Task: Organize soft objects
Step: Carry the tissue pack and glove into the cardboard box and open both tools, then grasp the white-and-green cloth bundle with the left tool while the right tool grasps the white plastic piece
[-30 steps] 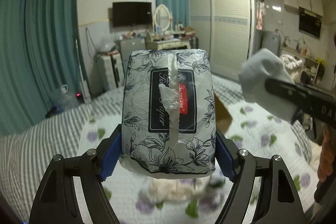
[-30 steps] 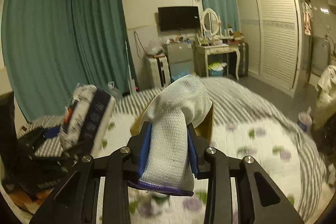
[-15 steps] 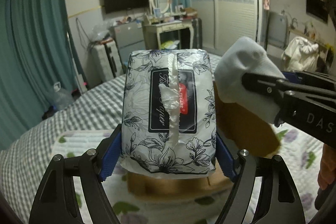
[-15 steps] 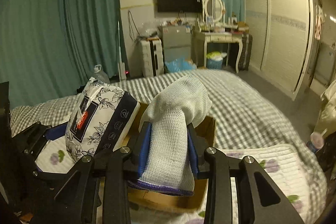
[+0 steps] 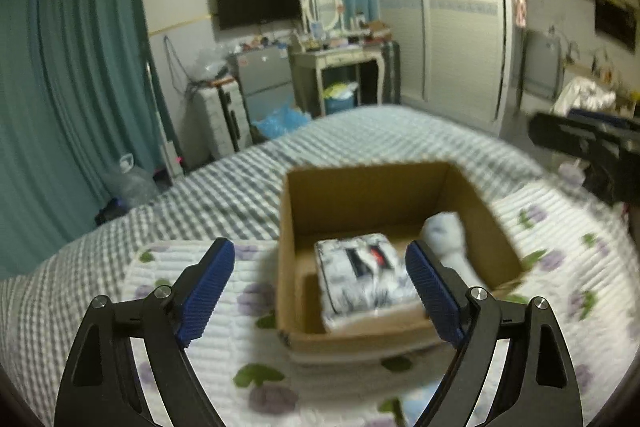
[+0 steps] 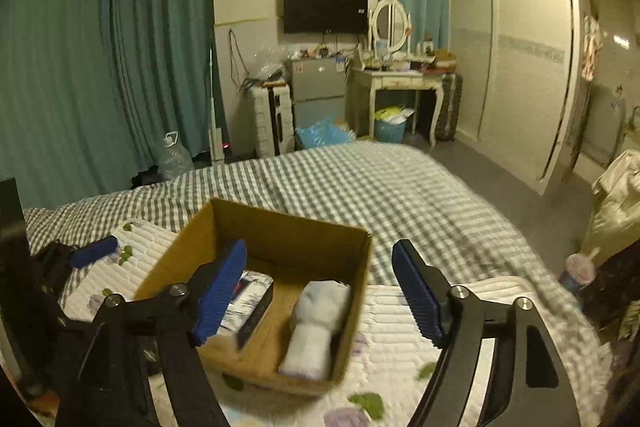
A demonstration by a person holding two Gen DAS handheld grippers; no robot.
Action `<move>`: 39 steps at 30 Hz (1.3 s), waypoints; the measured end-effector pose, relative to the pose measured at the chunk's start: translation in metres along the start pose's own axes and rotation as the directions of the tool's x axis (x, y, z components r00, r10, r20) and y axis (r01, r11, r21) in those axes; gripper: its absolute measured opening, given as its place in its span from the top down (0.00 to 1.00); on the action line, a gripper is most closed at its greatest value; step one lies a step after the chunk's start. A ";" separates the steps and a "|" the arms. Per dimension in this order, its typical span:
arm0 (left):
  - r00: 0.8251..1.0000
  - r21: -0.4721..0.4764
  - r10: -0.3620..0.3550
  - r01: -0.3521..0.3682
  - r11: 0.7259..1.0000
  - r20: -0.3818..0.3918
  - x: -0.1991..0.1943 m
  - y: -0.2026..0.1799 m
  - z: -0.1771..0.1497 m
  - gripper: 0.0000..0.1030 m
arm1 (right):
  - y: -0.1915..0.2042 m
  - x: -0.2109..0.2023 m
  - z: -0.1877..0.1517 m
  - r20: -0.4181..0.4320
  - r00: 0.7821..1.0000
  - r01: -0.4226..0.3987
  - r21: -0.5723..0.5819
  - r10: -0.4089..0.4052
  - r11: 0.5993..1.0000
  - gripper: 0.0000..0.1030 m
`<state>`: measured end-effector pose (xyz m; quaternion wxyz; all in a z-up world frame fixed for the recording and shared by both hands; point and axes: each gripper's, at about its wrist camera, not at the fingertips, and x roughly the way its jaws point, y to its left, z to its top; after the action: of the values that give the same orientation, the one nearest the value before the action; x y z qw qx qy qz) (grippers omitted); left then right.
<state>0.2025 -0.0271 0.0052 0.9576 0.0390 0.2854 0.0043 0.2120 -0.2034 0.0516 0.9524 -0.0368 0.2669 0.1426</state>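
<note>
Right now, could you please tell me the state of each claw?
Left claw: open, holding nothing, above the box.
Right claw: open, holding nothing, above the box.

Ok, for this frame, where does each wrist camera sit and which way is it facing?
Left wrist: behind the open left gripper, looking down into the brown cardboard box on the bed; the right gripper's black body shows at right.
Right wrist: behind the open right gripper, facing the same box from its right side.
Shared: box, floral-wrapped tissue pack, white knitted sock.
</note>
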 end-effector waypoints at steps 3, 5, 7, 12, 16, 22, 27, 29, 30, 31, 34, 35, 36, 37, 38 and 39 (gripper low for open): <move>0.998 -0.012 0.002 -0.002 1.000 0.058 -0.056 0.004 0.011 0.14 | 0.007 -0.053 0.009 0.030 0.999 0.029 -0.022 -0.029 0.999 0.22; 0.995 -0.010 0.003 -0.002 1.000 0.099 -0.093 0.007 0.013 0.14 | 0.010 -0.089 0.009 0.045 0.998 0.036 -0.023 -0.035 0.999 0.17; 0.990 -0.001 0.018 -0.018 1.000 0.139 -0.130 0.007 0.010 0.04 | 0.012 -0.118 0.005 0.051 0.998 0.030 -0.025 -0.029 0.999 0.15; 0.985 0.008 0.046 -0.048 0.999 0.167 -0.181 0.007 -0.017 0.04 | 0.021 -0.170 -0.027 0.026 1.000 0.013 -0.066 -0.012 0.998 0.11; 0.992 -0.014 0.066 -0.065 0.998 0.111 -0.189 0.004 -0.054 0.04 | 0.025 -0.178 -0.070 -0.024 1.000 -0.004 -0.087 0.002 0.996 0.11; 0.998 -0.073 0.064 -0.063 0.995 0.010 -0.168 -0.010 -0.113 0.04 | 0.036 -0.139 -0.149 -0.128 0.991 -0.057 -0.183 0.034 0.981 0.11; 0.996 -0.091 0.070 -0.075 0.993 -0.055 -0.142 -0.028 -0.157 0.04 | 0.029 -0.098 -0.209 -0.256 0.965 -0.109 -0.201 0.055 0.973 0.11; 0.994 -0.086 0.077 -0.083 0.993 -0.072 -0.133 -0.035 -0.172 0.04 | 0.024 -0.086 -0.230 -0.314 0.947 -0.132 -0.209 0.062 0.969 0.11; 0.993 -0.087 0.077 -0.085 0.993 -0.087 -0.126 -0.039 -0.181 0.04 | 0.023 -0.080 -0.241 -0.348 0.936 -0.142 -0.219 0.059 0.965 0.12; 0.993 -0.091 0.073 -0.082 0.992 -0.097 -0.122 -0.041 -0.185 0.04 | 0.021 -0.074 -0.250 -0.377 0.925 -0.148 -0.226 0.053 0.963 0.13; 0.988 -0.103 0.054 -0.069 0.992 -0.146 -0.104 -0.049 -0.203 0.04 | 0.017 -0.059 -0.275 -0.457 0.888 -0.178 -0.241 0.050 0.954 0.19; 0.986 -0.100 0.050 -0.066 0.993 -0.160 -0.099 -0.053 -0.208 0.04 | 0.016 -0.056 -0.278 -0.470 0.881 -0.189 -0.240 0.056 0.952 0.20; 0.984 -0.096 0.048 -0.065 0.993 -0.174 -0.094 -0.056 -0.211 0.04 | 0.015 -0.053 -0.278 -0.479 0.875 -0.204 -0.231 0.071 0.951 0.22; 0.980 -0.094 0.048 -0.067 0.993 -0.191 -0.090 -0.058 -0.214 0.04 | 0.014 -0.052 -0.278 -0.483 0.871 -0.218 -0.218 0.089 0.951 0.31; 0.978 -0.096 0.042 -0.063 0.993 -0.206 -0.086 -0.061 -0.216 0.04 | 0.013 -0.050 -0.276 -0.491 0.863 -0.246 -0.195 0.123 0.949 0.46; 0.976 -0.098 0.039 -0.061 0.993 -0.214 -0.084 -0.062 -0.218 0.04 | 0.013 -0.050 -0.275 -0.500 0.853 -0.270 -0.179 0.149 0.946 0.53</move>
<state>0.0122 -0.0755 -0.1353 0.9220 -0.0042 0.3843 0.0472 0.0304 -0.2439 -0.1572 0.8230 -0.1578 0.4776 0.2641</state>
